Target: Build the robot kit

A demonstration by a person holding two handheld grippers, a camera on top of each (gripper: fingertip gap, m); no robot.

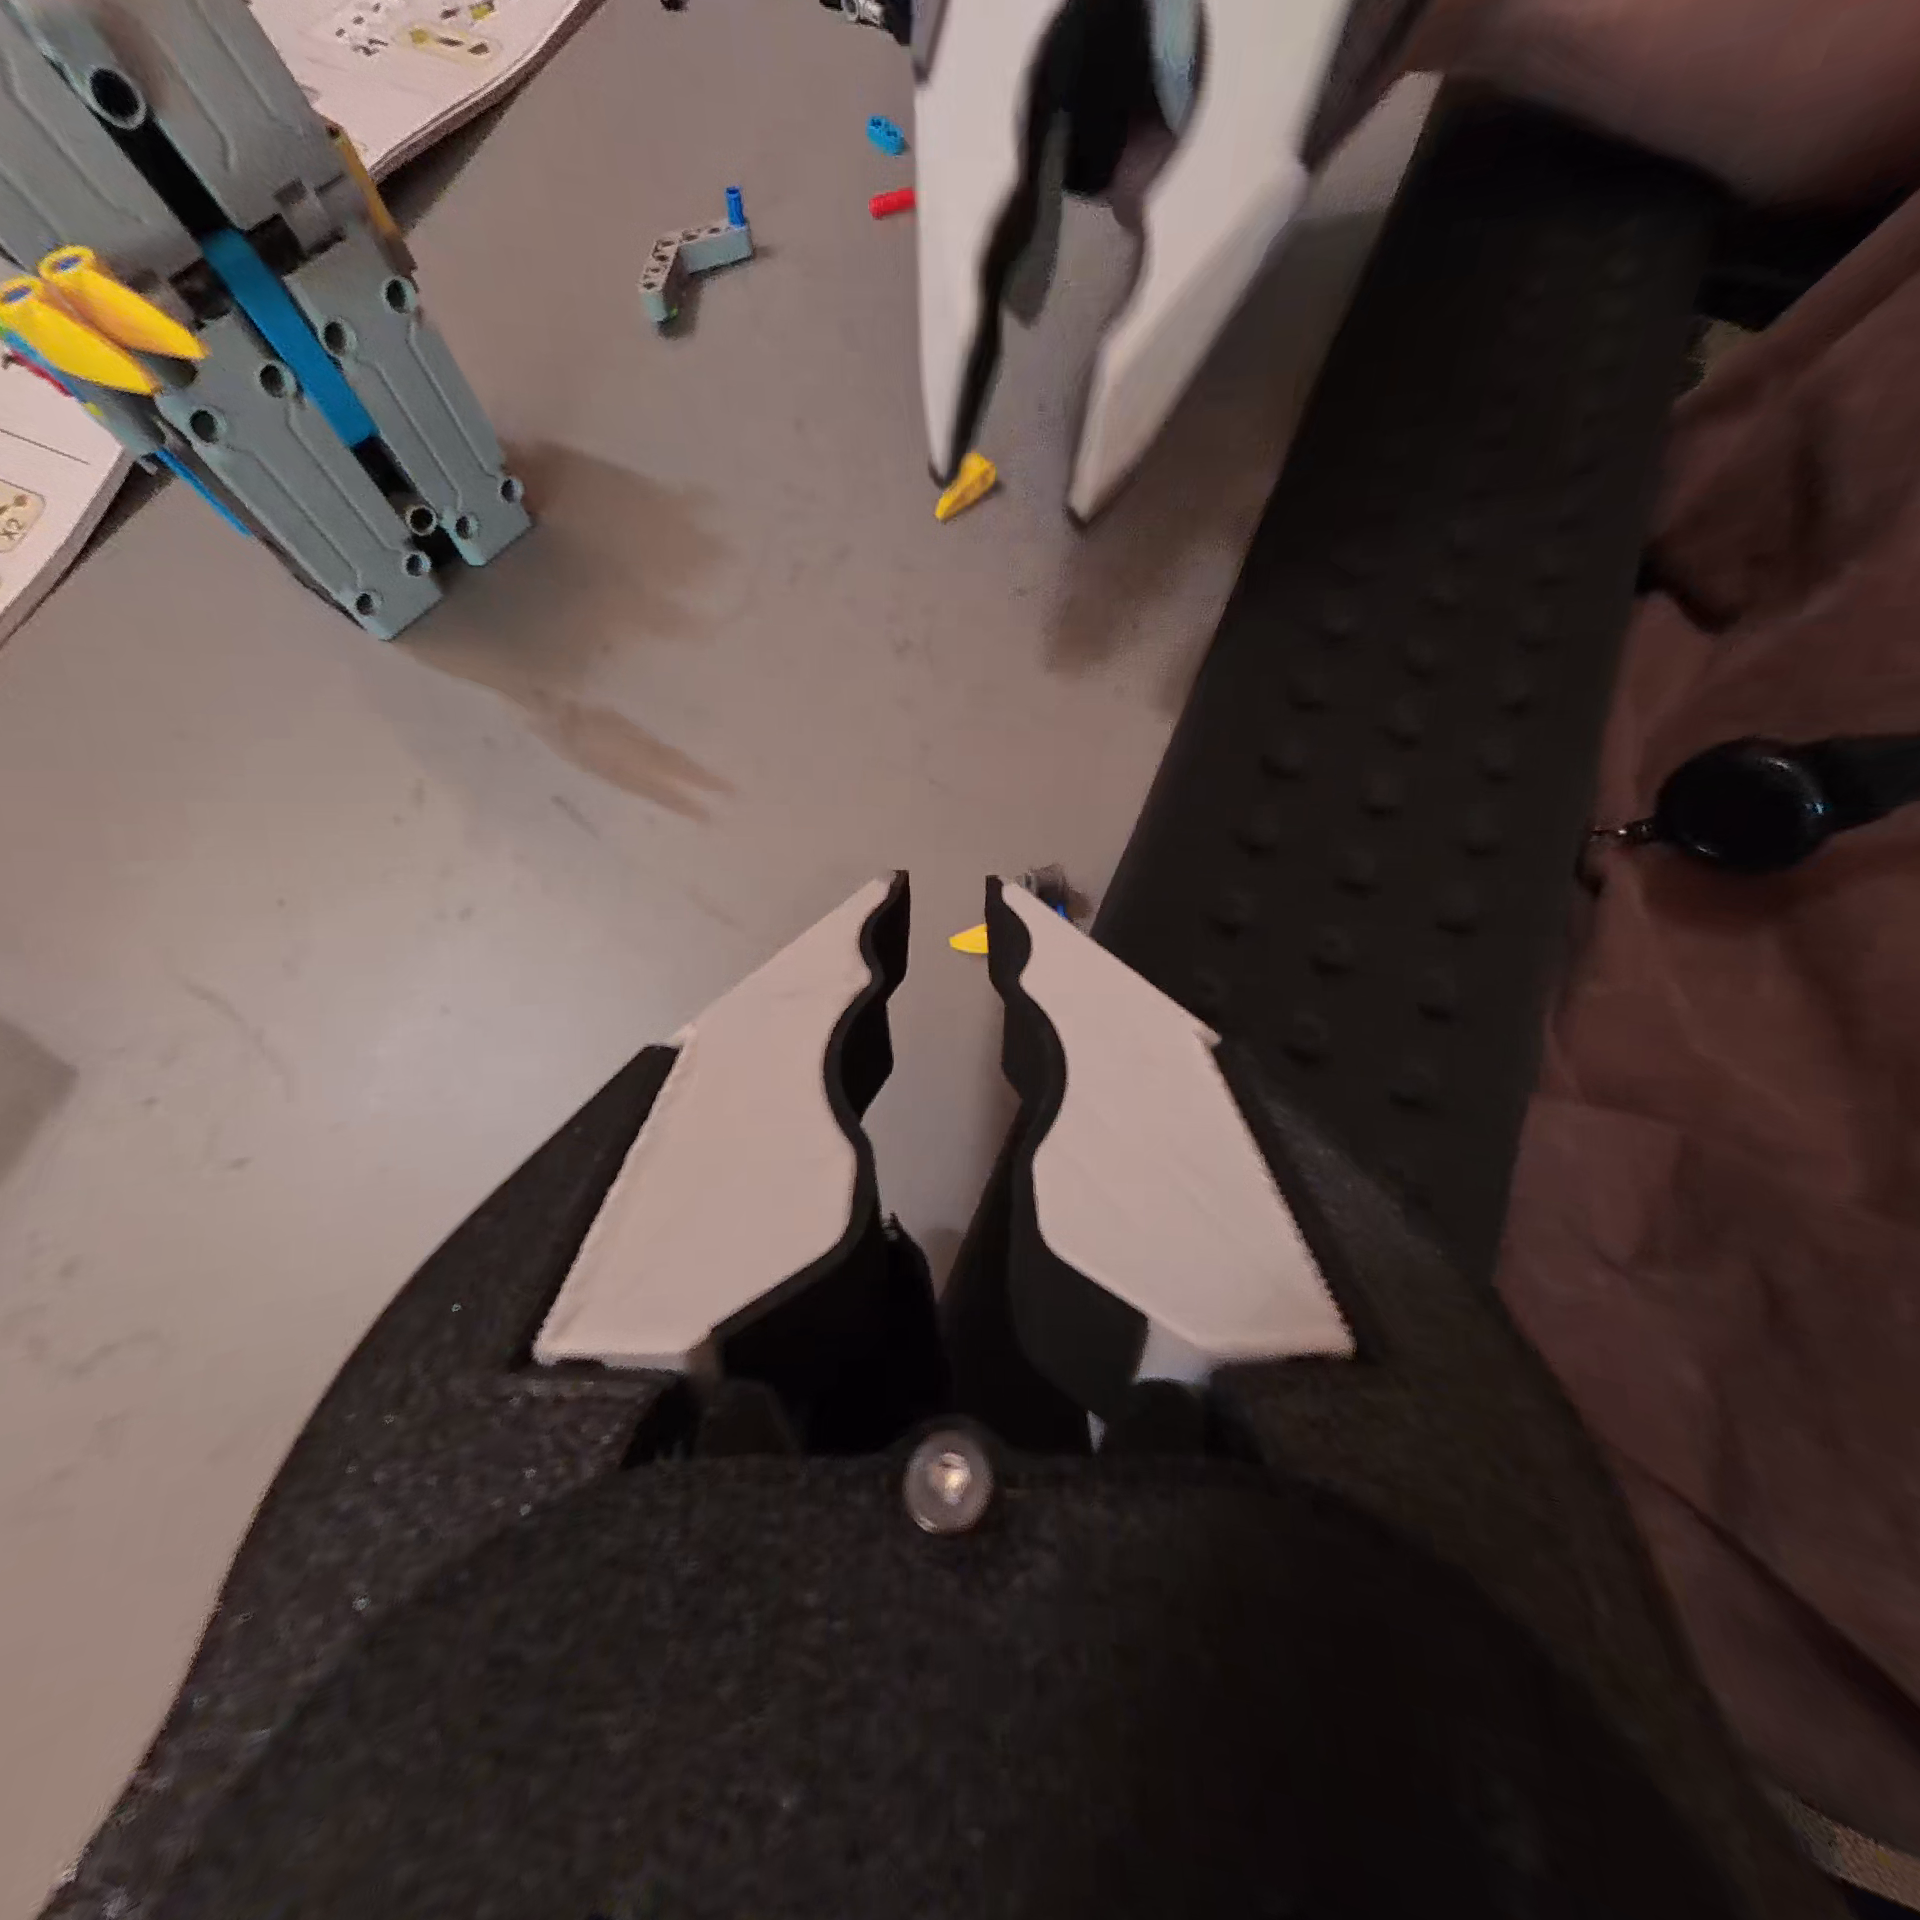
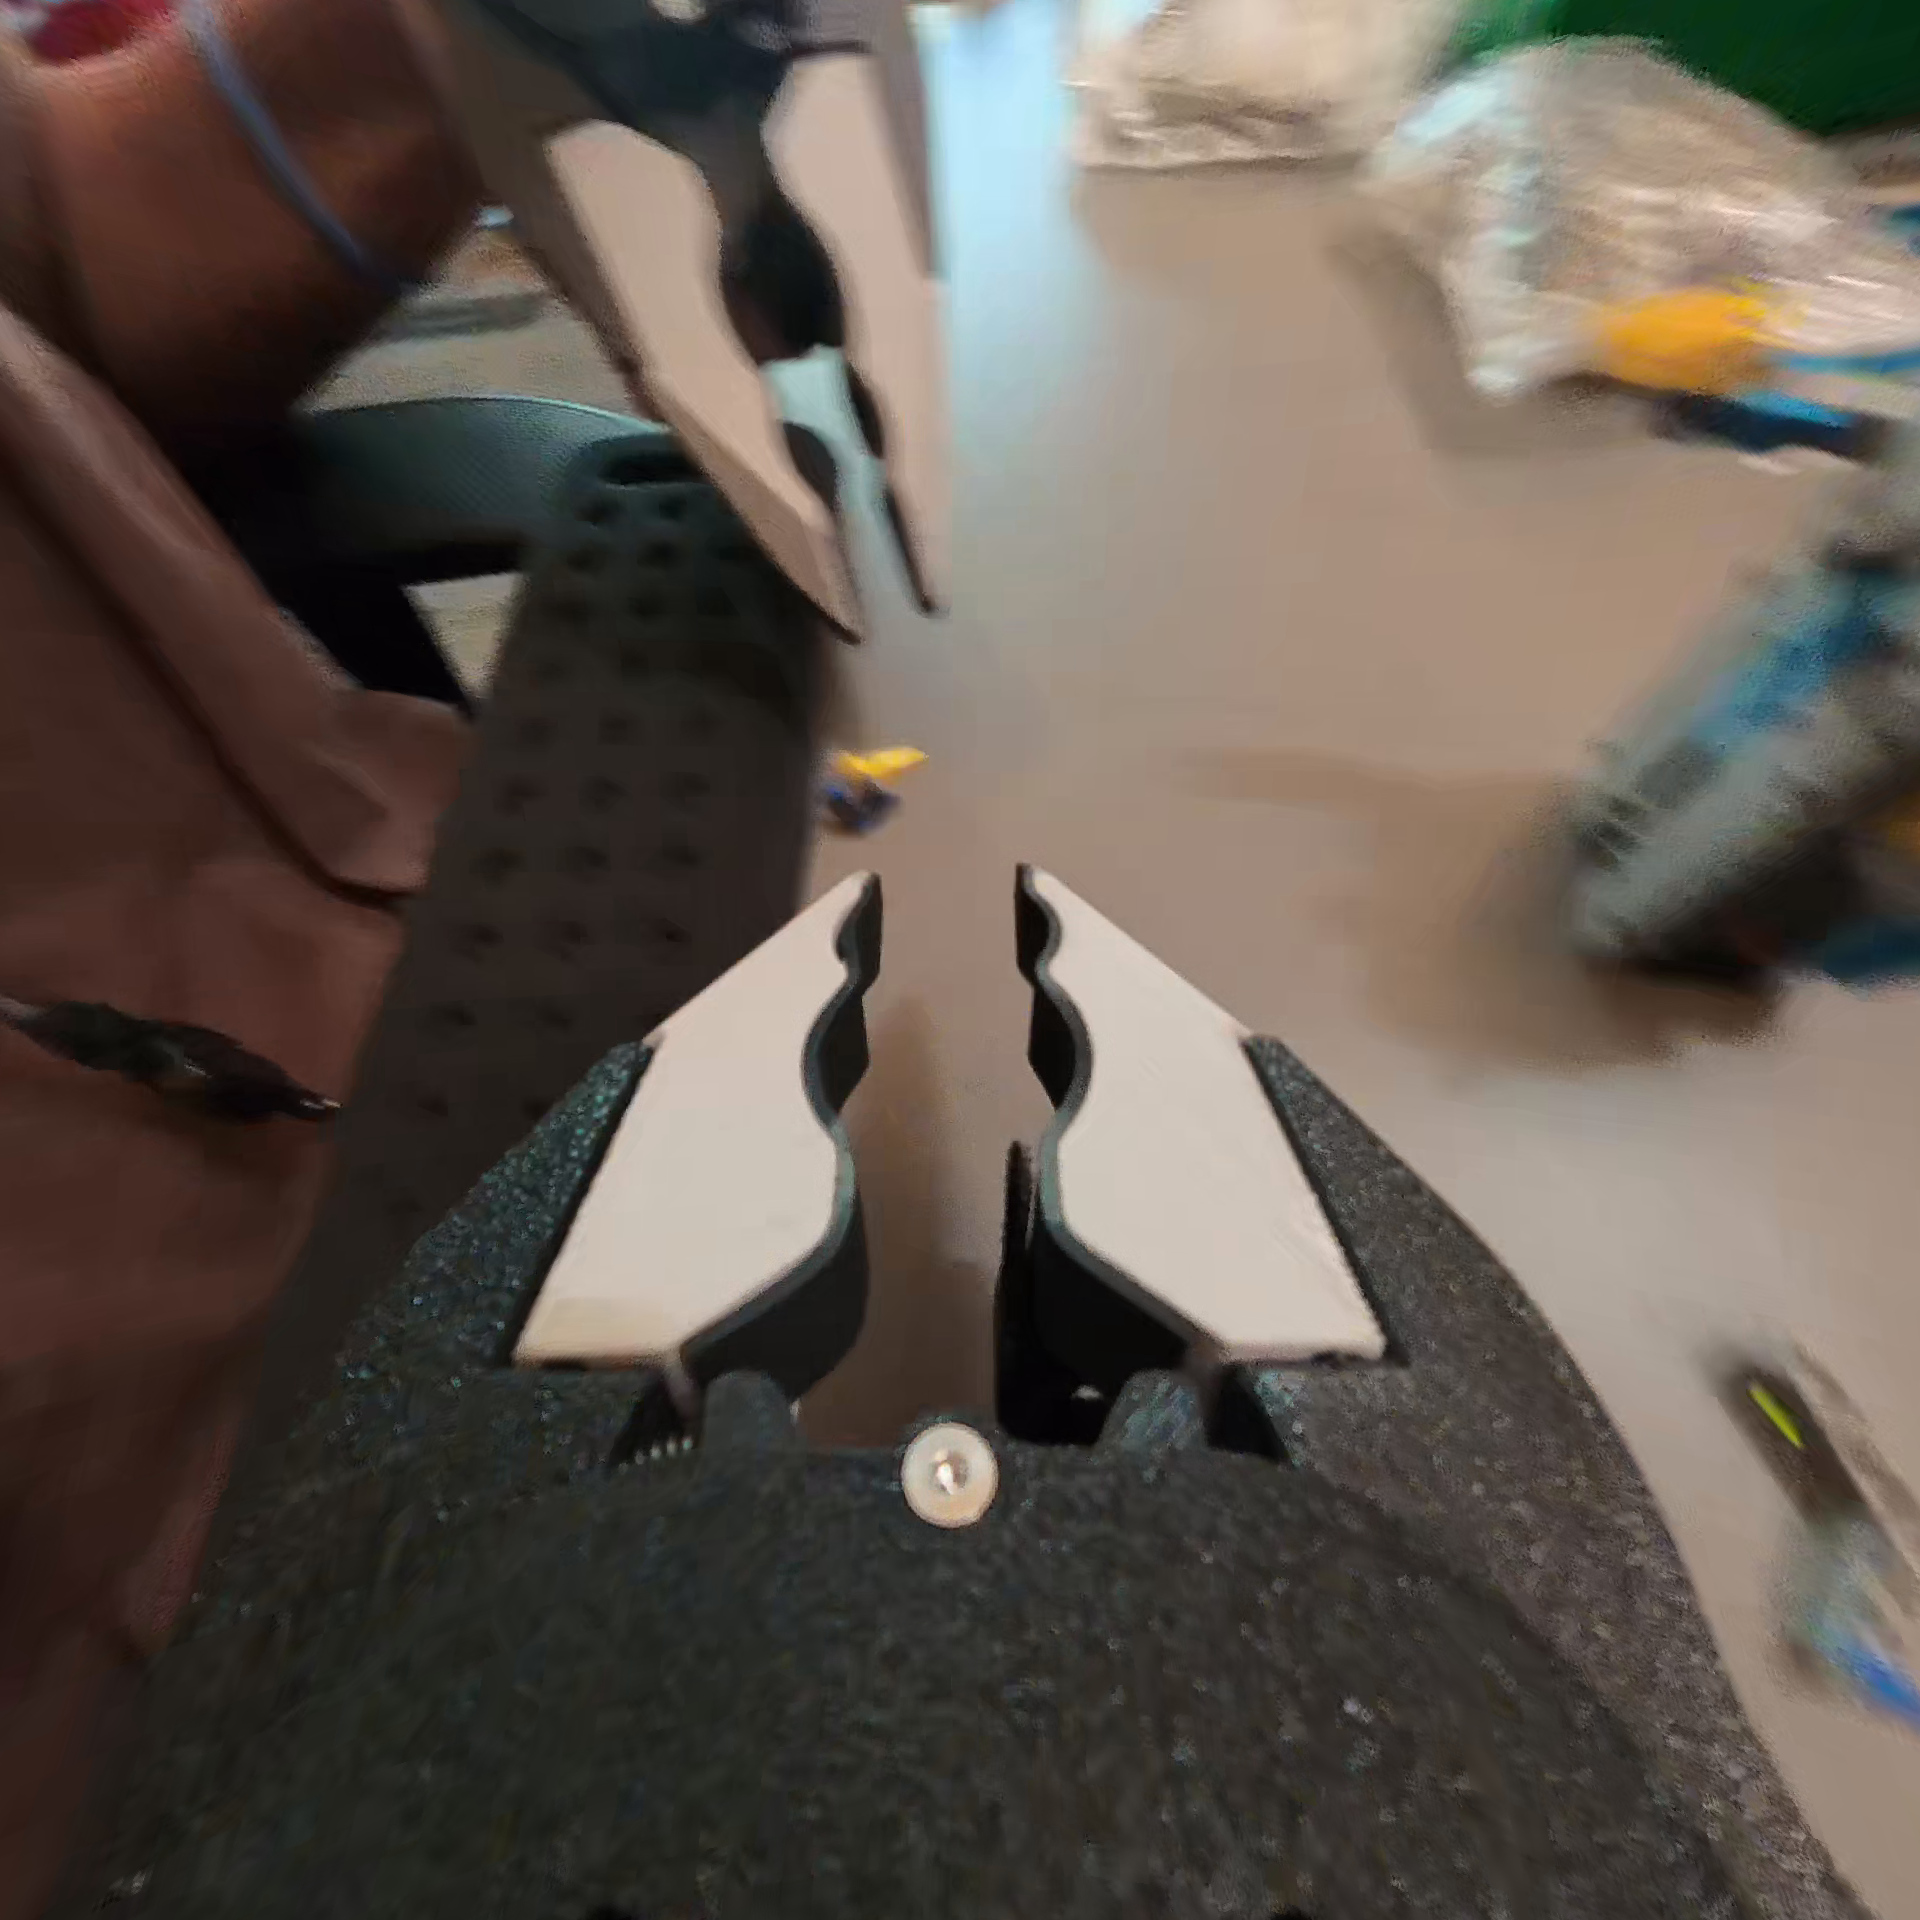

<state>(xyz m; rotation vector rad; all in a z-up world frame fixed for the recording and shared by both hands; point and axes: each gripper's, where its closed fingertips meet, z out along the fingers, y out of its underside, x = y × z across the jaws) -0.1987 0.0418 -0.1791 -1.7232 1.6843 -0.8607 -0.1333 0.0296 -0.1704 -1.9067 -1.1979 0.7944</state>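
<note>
Yellow wedge piece (image 1: pixel 965 485) on grey table (image 1: pixel 312 935) — touching right gripper (image 1: pixel 1013 494) fingertip, jaws apart, empty | left gripper (image 1: pixel 947 883) narrowly parted, empty — small yellow piece (image 1: pixel 968 938) beneath.

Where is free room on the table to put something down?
Bare table lies between the grey block model, the left tool and the black studded strip. It is crowded near the booklet and the loose small pieces.

Left tongs (image 1: pixel 947 881) slightly parted, holding nothing; right tongs (image 2: pixel 948 873), somewhat blurred, seemingly parted wider, also unladen
</note>
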